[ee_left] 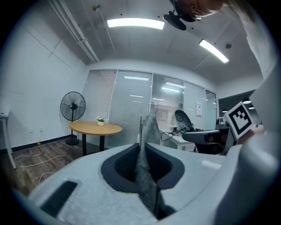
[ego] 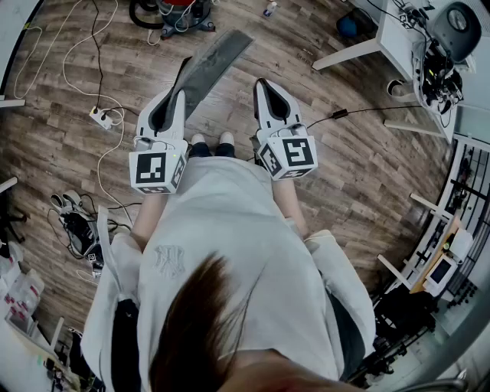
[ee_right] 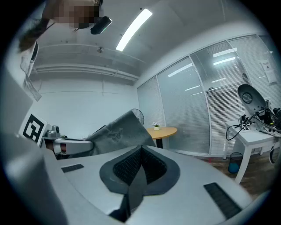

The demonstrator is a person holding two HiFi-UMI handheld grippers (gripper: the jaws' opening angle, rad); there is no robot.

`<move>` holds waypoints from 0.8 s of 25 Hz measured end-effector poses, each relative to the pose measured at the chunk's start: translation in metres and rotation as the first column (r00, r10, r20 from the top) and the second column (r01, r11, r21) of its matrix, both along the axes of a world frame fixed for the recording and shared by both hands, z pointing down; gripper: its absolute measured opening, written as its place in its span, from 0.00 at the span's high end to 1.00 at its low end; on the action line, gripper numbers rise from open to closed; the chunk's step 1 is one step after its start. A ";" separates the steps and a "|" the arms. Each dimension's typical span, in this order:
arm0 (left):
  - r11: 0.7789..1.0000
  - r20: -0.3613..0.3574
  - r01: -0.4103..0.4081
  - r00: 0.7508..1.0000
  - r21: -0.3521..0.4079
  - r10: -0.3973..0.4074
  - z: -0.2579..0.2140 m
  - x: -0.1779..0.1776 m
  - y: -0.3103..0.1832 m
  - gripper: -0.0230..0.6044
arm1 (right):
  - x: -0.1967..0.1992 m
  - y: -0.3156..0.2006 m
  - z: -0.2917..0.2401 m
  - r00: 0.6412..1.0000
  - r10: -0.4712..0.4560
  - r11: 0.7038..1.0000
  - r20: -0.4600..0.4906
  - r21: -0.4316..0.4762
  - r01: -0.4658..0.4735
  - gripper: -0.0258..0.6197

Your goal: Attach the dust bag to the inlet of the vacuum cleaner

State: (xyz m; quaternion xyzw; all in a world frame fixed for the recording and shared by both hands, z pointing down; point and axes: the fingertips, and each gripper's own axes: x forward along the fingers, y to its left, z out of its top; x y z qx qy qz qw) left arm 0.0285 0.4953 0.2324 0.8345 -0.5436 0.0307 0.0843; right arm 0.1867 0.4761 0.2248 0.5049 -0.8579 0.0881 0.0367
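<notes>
Carry step: dust bag (ego: 208, 67) clamped in left gripper (ego: 178, 96); right gripper (ego: 264, 84) clenched, empty. Next: approach vacuum cleaner (ego: 181, 11) at 12 o'clock (inlet unseen).

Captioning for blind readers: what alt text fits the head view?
Seen from above, a standing person's left gripper clamps a grey dust bag that sticks out ahead; the right gripper beside it is shut and empty. A red vacuum cleaner stands ahead on the wood floor.
</notes>
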 end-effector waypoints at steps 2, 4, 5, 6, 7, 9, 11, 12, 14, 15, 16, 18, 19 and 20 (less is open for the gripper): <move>1.000 0.004 0.007 1.000 -0.013 -0.007 0.003 -0.007 0.001 0.90 | -0.008 -0.001 0.000 1.000 -0.005 1.000 0.000 0.000 0.005 0.96; 1.000 0.006 0.014 1.000 -0.021 -0.014 0.006 -0.013 0.001 0.90 | -0.013 -0.003 0.001 1.000 -0.010 1.000 -0.001 -0.004 0.010 0.96; 1.000 0.006 0.017 1.000 -0.023 -0.017 0.006 -0.015 0.000 0.90 | -0.014 -0.004 0.001 1.000 -0.011 1.000 -0.001 -0.006 0.011 0.96; 1.000 0.005 0.019 1.000 -0.023 -0.019 0.006 -0.017 0.000 0.90 | -0.015 -0.005 0.001 1.000 -0.012 1.000 -0.002 -0.007 0.012 0.96; 1.000 0.003 0.022 1.000 -0.022 -0.022 0.006 -0.019 -0.001 0.90 | -0.016 -0.006 0.001 1.000 -0.011 1.000 -0.002 -0.007 0.011 0.96; 0.999 0.000 0.029 1.000 -0.018 -0.029 0.004 -0.023 -0.003 0.90 | -0.017 -0.008 -0.001 1.000 -0.012 1.000 -0.005 -0.004 0.012 0.96; 0.999 -0.002 0.038 0.999 -0.015 -0.038 0.003 -0.026 -0.004 0.90 | -0.019 -0.009 -0.001 1.000 -0.014 1.000 -0.006 -0.002 0.014 0.96; 0.999 -0.003 0.042 0.999 -0.016 -0.042 0.004 -0.028 -0.004 0.90 | -0.020 -0.009 -0.001 1.000 -0.015 1.000 -0.007 -0.002 0.015 0.96; 0.999 -0.006 0.048 0.999 -0.016 -0.048 0.005 -0.030 -0.006 0.90 | -0.021 -0.010 0.000 1.000 -0.018 1.000 -0.010 -0.003 0.018 0.96; 0.999 -0.007 0.050 0.999 -0.016 -0.050 0.005 -0.032 -0.006 0.90 | -0.022 -0.011 0.001 1.000 -0.019 1.000 -0.013 -0.003 0.019 0.96; 0.999 -0.006 0.051 0.999 -0.015 -0.052 0.005 -0.033 -0.007 0.90 | -0.023 -0.011 0.001 1.000 -0.022 1.000 -0.016 -0.003 0.022 0.96; 0.999 -0.002 0.052 0.999 -0.013 -0.052 0.006 -0.034 -0.008 0.90 | -0.026 -0.013 0.001 0.999 -0.028 1.000 -0.021 -0.002 0.028 0.96; 0.999 0.001 0.050 0.999 -0.012 -0.050 0.006 -0.035 -0.008 0.90 | -0.028 -0.013 0.001 0.999 -0.032 0.999 -0.023 0.000 0.032 0.96; 0.999 0.002 0.047 0.999 -0.012 -0.047 0.006 -0.035 -0.009 0.90 | -0.029 -0.014 0.000 0.999 -0.036 0.999 -0.021 0.003 0.037 0.96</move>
